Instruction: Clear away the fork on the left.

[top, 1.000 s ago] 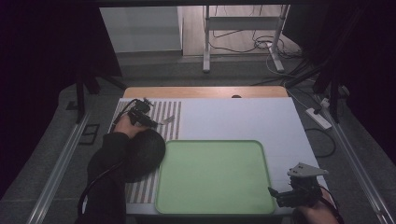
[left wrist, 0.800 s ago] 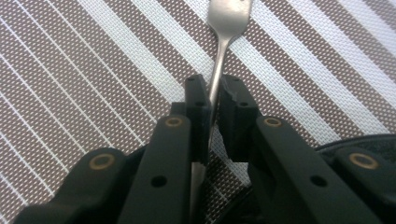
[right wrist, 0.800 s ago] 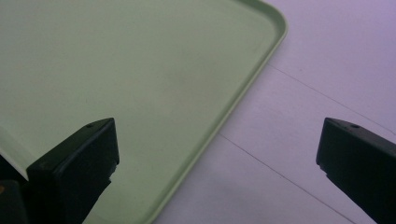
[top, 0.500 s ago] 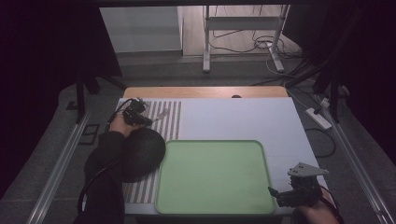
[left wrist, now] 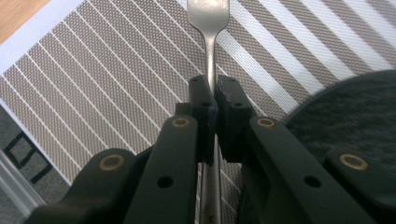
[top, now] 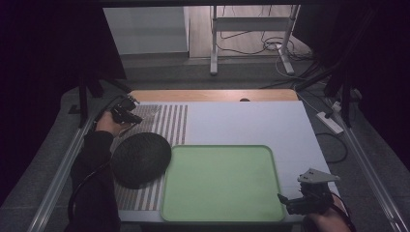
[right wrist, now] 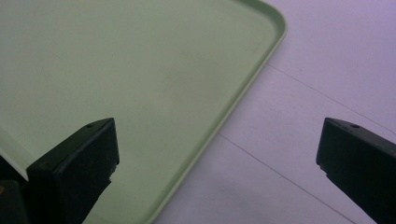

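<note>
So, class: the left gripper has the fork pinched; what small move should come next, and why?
Probably carry the fork toward the green tray. The left gripper is shut on its handle above the striped mat, and the tray lies bare, with the open right gripper at its corner.

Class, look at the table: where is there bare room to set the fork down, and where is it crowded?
The green tray is bare inside its rim. The white tabletop beyond the tray is free too. It is crowded at the left, where the left gripper holds the fork over the striped mat, beside the dark round mat.
</note>
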Action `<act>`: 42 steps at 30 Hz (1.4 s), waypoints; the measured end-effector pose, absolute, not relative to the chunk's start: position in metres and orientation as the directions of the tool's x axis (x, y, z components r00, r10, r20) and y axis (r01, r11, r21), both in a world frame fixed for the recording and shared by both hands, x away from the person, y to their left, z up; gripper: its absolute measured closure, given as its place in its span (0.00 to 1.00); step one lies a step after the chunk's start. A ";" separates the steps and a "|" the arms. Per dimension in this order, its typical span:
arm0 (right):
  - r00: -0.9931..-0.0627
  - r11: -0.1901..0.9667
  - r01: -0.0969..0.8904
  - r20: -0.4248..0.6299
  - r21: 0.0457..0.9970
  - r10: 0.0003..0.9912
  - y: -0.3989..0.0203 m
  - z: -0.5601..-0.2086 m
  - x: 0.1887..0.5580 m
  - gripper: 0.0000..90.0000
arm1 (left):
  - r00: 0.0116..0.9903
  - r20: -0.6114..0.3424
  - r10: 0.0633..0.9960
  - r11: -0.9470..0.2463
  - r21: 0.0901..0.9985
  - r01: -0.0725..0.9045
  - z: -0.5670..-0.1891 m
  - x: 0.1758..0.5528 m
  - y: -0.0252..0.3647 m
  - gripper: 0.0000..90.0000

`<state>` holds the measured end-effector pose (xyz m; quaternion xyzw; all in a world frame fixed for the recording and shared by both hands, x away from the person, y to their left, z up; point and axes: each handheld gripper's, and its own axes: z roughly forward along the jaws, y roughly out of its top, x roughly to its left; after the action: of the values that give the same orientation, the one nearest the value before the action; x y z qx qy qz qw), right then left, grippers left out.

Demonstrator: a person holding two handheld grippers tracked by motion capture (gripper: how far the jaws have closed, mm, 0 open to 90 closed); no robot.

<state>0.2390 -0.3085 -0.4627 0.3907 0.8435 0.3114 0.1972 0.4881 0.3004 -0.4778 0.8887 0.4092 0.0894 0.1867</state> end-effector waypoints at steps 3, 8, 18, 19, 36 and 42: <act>-0.617 0.502 0.537 -0.090 0.678 0.782 -0.308 -0.463 0.239 0.00 | 0.647 -0.016 0.762 -0.587 0.404 0.702 -0.474 0.481 0.297 0.95; -0.617 0.505 0.536 -0.094 0.677 0.781 -0.308 -0.463 0.239 0.00 | 0.628 -0.088 0.773 -0.545 0.414 0.729 -0.472 0.467 0.281 0.95; -0.618 0.507 0.535 -0.096 0.676 0.780 -0.308 -0.463 0.239 0.00 | 0.665 -0.101 0.740 -0.574 0.421 0.703 -0.471 0.435 0.244 0.95; -0.618 0.508 0.534 -0.097 0.676 0.780 -0.308 -0.463 0.239 0.00 | 0.670 -0.099 0.736 -0.577 0.426 0.697 -0.471 0.427 0.236 0.95; -0.625 0.512 0.524 -0.101 0.681 0.774 -0.308 -0.463 0.238 0.00 | 0.747 -0.136 0.651 -0.641 0.428 0.637 -0.475 0.362 0.178 0.94; -0.630 0.517 0.519 -0.105 0.681 0.770 -0.307 -0.462 0.237 0.00 | 0.741 -0.182 0.647 -0.627 0.427 0.652 -0.478 0.343 0.164 0.94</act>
<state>0.2373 -0.3069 -0.4624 0.3802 0.8474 0.3112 0.2015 0.3433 0.1643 -0.4784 0.9018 0.3599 -0.0053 0.2391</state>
